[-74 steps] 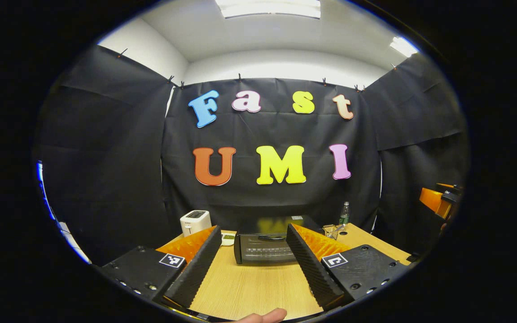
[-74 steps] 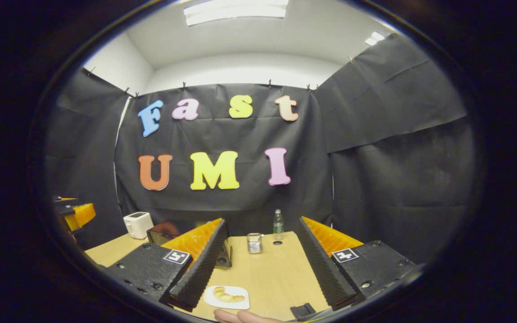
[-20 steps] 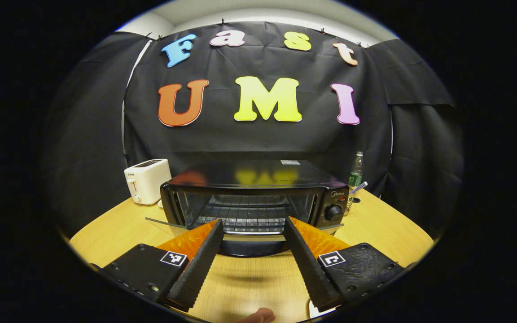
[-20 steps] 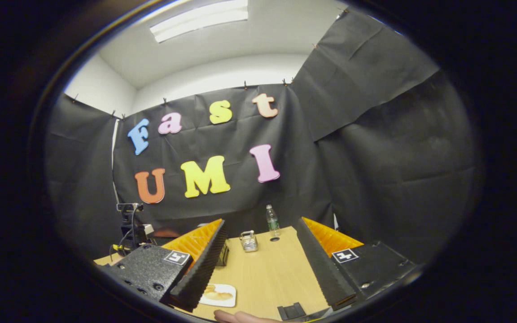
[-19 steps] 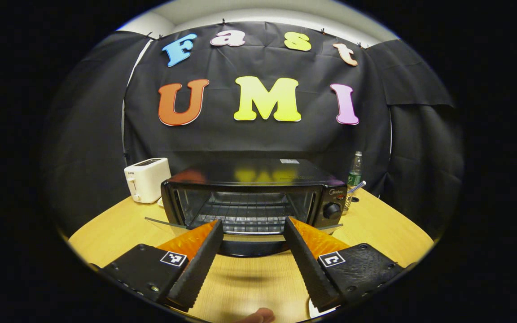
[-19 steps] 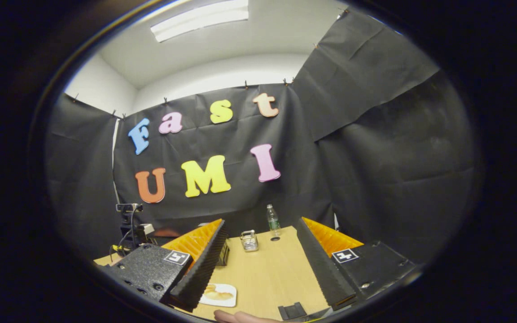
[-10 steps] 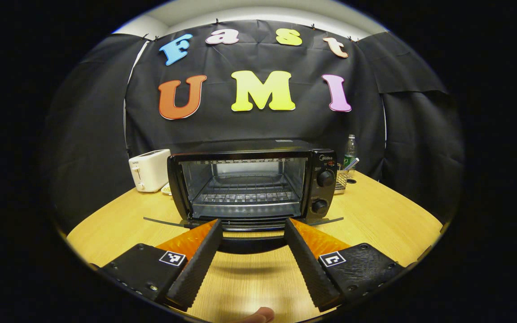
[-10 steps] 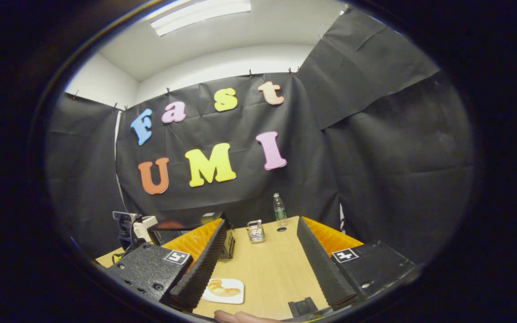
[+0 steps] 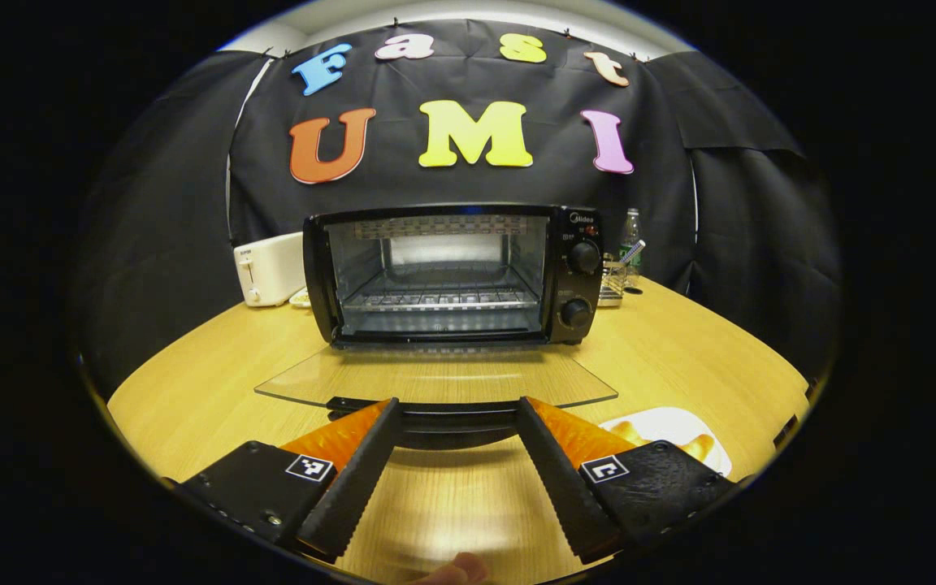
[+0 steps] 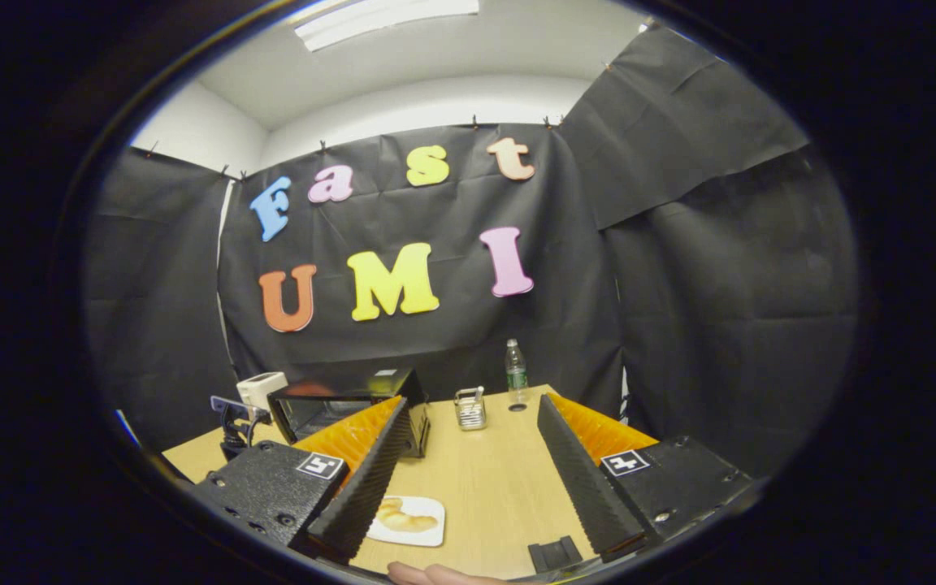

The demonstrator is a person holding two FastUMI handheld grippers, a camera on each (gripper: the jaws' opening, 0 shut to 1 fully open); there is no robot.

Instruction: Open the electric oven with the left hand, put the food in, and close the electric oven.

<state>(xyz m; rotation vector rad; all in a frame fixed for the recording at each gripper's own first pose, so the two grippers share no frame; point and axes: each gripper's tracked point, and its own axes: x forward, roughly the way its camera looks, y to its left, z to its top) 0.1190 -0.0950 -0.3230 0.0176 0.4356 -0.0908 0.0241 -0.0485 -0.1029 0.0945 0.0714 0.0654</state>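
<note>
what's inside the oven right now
Inside the oven, door down flat, sits one bare wire rack. No food on it. Below the rack is too dim to tell.

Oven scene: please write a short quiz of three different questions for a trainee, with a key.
1. True or false: the oven door is open.
2. What stands on the table beside the oven, on the side away from the knobs? A) toaster B) kettle C) pan
3. Fill in: the food lies on a white ____.

Key: 1 true. 2 A, the toaster. 3 plate. Both the left gripper and the right gripper hold their jaws apart, gripping nothing.
</note>
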